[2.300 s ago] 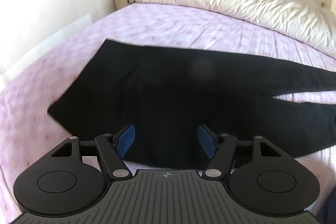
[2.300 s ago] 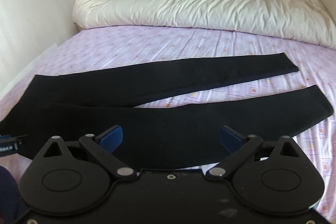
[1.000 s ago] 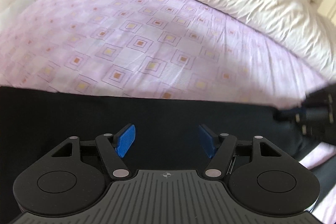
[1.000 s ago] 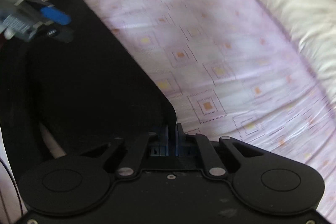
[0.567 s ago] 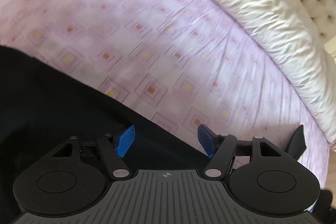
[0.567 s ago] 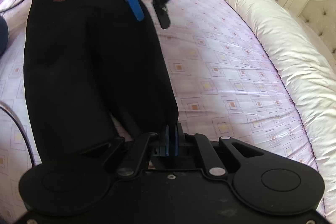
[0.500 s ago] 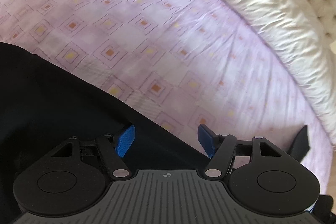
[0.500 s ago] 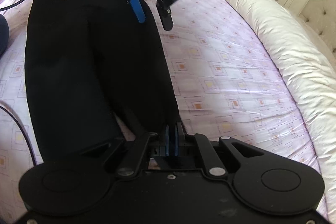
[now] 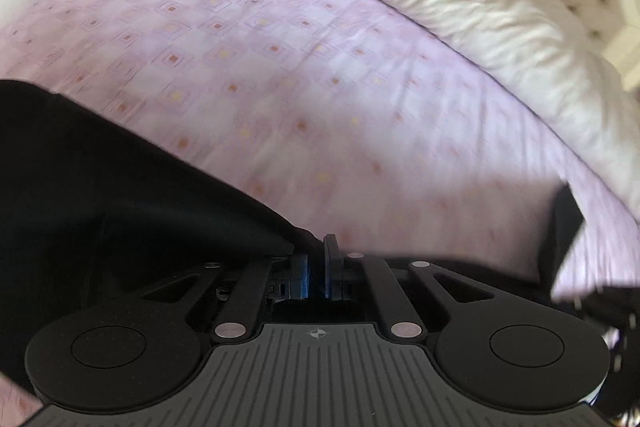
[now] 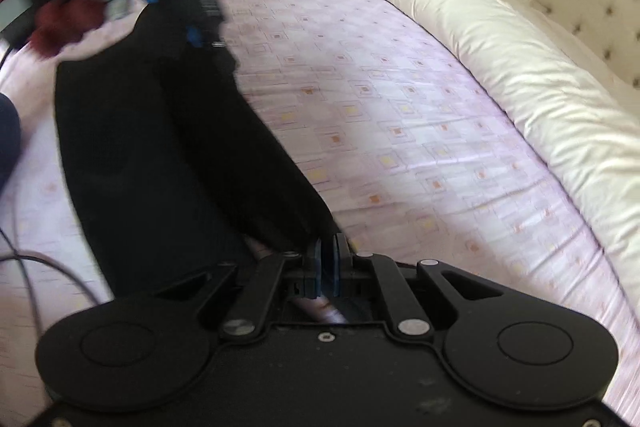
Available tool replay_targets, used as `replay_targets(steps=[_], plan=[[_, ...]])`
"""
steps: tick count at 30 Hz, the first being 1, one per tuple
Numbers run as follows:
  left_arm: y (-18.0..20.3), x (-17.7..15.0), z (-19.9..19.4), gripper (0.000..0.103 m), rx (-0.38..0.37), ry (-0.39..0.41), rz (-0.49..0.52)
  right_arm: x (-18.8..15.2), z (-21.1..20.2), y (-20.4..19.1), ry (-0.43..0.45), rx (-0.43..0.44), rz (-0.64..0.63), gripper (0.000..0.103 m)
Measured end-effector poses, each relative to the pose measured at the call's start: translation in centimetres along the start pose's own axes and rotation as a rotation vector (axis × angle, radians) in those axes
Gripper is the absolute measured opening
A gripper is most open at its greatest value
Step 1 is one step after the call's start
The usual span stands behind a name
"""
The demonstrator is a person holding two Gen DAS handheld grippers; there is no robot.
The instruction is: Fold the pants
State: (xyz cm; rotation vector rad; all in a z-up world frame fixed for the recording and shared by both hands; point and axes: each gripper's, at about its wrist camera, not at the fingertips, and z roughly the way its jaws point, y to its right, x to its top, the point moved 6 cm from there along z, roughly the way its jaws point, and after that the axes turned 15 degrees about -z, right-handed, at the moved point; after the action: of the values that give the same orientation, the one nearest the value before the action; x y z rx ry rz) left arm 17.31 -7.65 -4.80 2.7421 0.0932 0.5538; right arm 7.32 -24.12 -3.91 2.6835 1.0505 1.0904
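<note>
Pants are lying black along the lilac bedsheet, and we are pinching their far edge with both tongs: right gripper near us, left gripper, just closed, farther up. We are judging both should travel level together.

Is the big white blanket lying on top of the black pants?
No, the white blanket is bunched up by the headboard, and bare purple sheet lies between it and the black pants.

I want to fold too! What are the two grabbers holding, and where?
Both pinch the black pants: the left gripper and the right gripper each hold an edge.
</note>
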Motion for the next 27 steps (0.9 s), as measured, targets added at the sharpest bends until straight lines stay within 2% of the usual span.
replay_targets(steps=[3, 6, 10, 12, 14, 15, 16, 18, 20, 21, 24, 27], plan=[[-1.6, -3.8, -1.3, 0.007, -0.024, -0.012, -0.027, -1.0, -1.1, -1.8, -0.027, 0.031, 0.036, 0.007], [-3.8, -7.6, -0.7, 0.007, -0.018, -0.076, -0.071, -2.4, -0.9, -3.9, -0.1, 0.082, 0.066, 0.007], [-6.2, -9.5, 2.1, 0.008, -0.011, -0.151, -0.15, -3.5, -0.3, -5.3, -0.173, 0.15, 0.118, 0.008], [-6.8, -9.4, 2.4, 0.008, -0.05, -0.131, -0.164, -3.6, -0.4, -4.8, -0.172, 0.165, 0.173, 0.009], [-6.9, -9.0, 2.3, 0.008, -0.065, -0.137, -0.167, -3.1, -1.2, -3.8, -0.144, 0.149, 0.257, 0.016], [-7.0, -8.9, 2.3, 0.008, -0.07, -0.137, -0.162, -3.0, -1.6, -3.1, -0.128, 0.135, 0.303, 0.027], [-7.0, -8.7, 2.3, 0.008, -0.076, -0.136, -0.154, -3.0, -2.1, -2.0, -0.106, 0.114, 0.365, 0.037], [-7.0, -8.6, 2.3, 0.008, -0.083, -0.133, -0.14, -3.5, -2.7, 0.8, -0.063, 0.066, 0.499, 0.04], [-7.0, -8.4, 2.2, 0.008, -0.083, -0.131, -0.133, -4.7, -3.0, 4.3, -0.038, -0.029, 0.656, 0.046], [-6.9, -8.3, 2.2, 0.008, -0.08, -0.127, -0.129, -5.5, -2.8, 6.2, -0.058, -0.104, 0.713, 0.048], [-6.5, -8.3, 1.9, 0.008, -0.06, -0.106, -0.099, -7.3, -0.8, 10.3, -0.159, -0.31, 0.773, 0.048], [-6.1, -8.3, 1.8, 0.008, -0.036, -0.083, -0.057, -8.6, 2.3, 13.2, -0.25, -0.428, 0.809, 0.048]])
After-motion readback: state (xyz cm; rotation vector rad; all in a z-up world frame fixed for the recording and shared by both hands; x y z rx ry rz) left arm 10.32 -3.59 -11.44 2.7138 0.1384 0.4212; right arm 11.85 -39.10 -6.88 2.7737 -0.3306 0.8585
